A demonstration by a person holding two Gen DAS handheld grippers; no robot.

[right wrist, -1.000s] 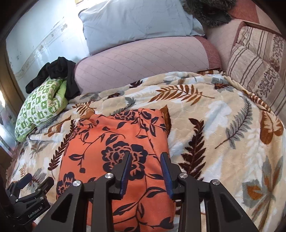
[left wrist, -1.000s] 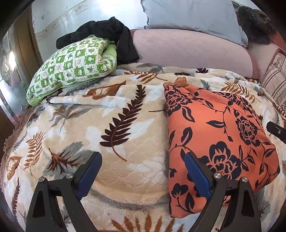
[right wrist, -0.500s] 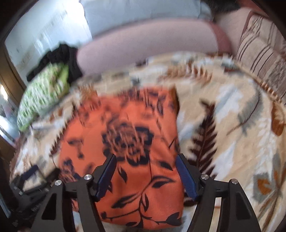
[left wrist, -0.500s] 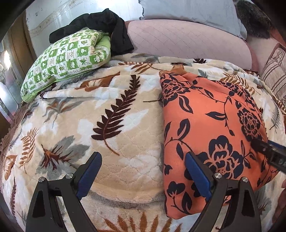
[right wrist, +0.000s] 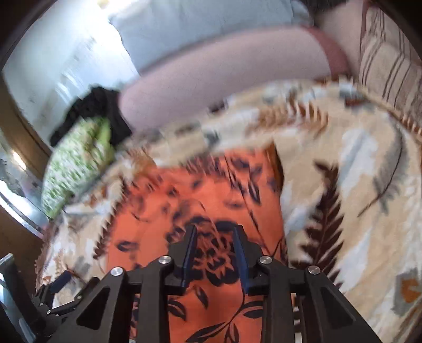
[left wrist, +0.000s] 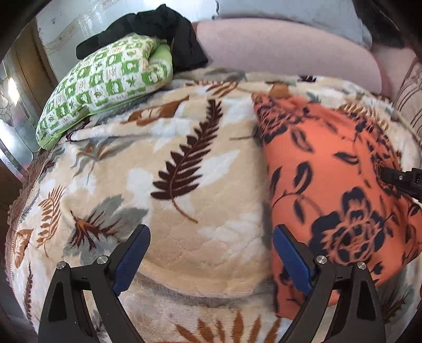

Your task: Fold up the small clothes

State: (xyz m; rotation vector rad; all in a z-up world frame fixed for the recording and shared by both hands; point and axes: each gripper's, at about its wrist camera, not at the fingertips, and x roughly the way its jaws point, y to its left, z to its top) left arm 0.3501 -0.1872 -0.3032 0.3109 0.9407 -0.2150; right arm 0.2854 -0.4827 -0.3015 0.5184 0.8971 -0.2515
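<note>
While folded flat on the bed:
Garment: orange floral cloth [left wrist: 340, 184], long axis running away from both claws toward the pink bolster [left wrist: 284, 50].
Left claw [left wrist: 211, 261]: spread wide, empty, cloth just beside its right finger.
Right claw [right wrist: 214, 253]: partly spread over the cloth, pinching nothing.
Bed cover: leaf-print blanket [left wrist: 168, 168].

A bed covered by a cream blanket [left wrist: 211, 184] printed with brown and grey fern leaves fills the room's middle. A long pink bolster [left wrist: 284, 50] lies along the blanket's far edge, with a pale blue pillow [right wrist: 200, 29] behind it. Left of the bolster sit a green checked cushion [left wrist: 105, 81] and a black garment [left wrist: 163, 29]. Behind them stands a white wall [left wrist: 73, 21], brightly lit. Striped cushions [right wrist: 390, 60] lie right of the bolster.
</note>
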